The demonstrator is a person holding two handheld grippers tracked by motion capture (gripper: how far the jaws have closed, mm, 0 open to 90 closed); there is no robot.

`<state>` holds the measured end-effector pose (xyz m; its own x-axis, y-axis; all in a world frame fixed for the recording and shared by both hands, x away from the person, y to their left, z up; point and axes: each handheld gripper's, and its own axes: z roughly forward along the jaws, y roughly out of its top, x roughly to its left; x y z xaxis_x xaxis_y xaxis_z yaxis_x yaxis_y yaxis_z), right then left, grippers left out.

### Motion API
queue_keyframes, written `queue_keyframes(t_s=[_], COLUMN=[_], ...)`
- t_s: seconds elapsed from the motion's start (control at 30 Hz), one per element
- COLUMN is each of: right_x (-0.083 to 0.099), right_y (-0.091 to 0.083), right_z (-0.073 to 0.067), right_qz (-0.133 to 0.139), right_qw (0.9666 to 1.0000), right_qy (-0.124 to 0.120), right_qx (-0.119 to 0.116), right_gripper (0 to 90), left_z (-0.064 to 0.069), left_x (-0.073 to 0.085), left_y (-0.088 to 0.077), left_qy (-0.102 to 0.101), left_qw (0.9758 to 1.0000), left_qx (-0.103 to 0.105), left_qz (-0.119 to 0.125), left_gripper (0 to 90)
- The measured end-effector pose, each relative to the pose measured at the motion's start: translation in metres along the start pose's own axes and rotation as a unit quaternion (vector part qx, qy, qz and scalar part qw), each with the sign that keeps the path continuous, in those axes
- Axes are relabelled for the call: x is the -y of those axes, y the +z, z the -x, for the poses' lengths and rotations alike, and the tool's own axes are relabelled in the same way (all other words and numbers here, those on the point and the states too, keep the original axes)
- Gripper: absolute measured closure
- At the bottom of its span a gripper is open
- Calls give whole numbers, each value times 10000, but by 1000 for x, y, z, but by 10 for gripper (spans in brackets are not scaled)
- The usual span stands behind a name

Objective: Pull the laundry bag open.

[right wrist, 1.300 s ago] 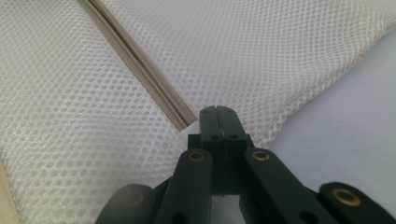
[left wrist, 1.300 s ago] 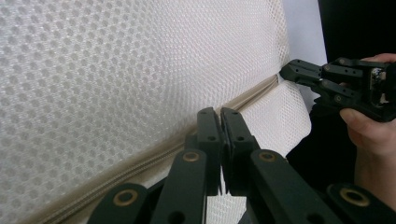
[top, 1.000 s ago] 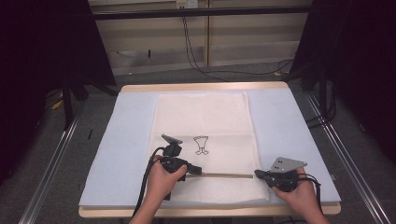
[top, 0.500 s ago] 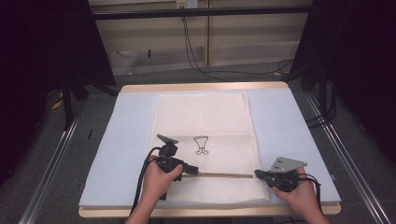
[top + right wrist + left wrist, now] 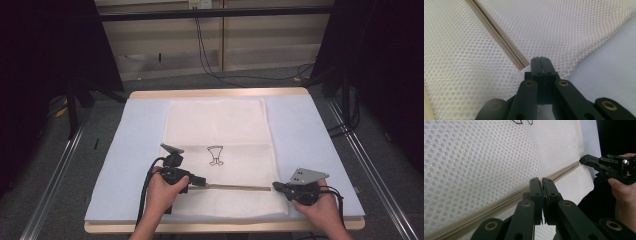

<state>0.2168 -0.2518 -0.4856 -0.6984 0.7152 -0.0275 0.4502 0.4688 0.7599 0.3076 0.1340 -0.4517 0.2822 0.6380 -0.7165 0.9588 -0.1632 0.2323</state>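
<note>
Centrally on blue pad (image 5: 300, 135): white mesh bag (image 5: 217, 125), flat, zipper (image 5: 235, 187) across near end. L gripper (image 5: 200, 181) clenched at zipper's left part; R gripper (image 5: 276, 187) clenched at its right end, by bag edge.

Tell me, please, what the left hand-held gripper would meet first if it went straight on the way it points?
Probably the right hand-held gripper: the left hand-held gripper points along the zipper of the mesh bag toward it, though depth is unclear.

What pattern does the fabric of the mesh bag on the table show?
The mesh bag has a fine honeycomb weave, cream-white; clearest in the left gripper view.
</note>
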Motion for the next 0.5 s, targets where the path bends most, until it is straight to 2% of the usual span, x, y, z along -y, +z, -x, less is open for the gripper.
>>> queue_keyframes(t_s=[0.1, 0.13, 0.2, 0.3, 0.37, 0.4, 0.5], right_x=[0, 0, 0, 0, 0, 0, 0], right_y=[0, 0, 0, 0, 0, 0, 0], right_z=[0, 0, 0, 0, 0, 0, 0], right_qz=[-2, -3, -6, -3, -4, -4, -3], right_qw=[10000, 10000, 10000, 10000, 10000, 10000, 10000], right_qy=[-21, -23, -23, -28, -23, -27, -29], right_qx=[20, 21, 22, 21, 19, 19, 19], right_gripper=[900, 900, 900, 900, 900, 900, 900], left_z=[0, 0, -1, -2, -3, -4, -5], left_x=[0, 0, 0, 1, 1, 1, 2], left_y=[-1, -1, -2, -3, -3, -4, -6], left_qy=[17, -38, 30, -27, 14, 24, -25], left_qw=[10000, 10000, 10000, 10000, 10000, 10000, 10000], left_qx=[-27, 6, 37, 39, -34, -1, -36], left_qz=[-6, -7, -20, -15, -18, -20, -39], left_gripper=[877, 876, 877, 877, 877, 877, 877])
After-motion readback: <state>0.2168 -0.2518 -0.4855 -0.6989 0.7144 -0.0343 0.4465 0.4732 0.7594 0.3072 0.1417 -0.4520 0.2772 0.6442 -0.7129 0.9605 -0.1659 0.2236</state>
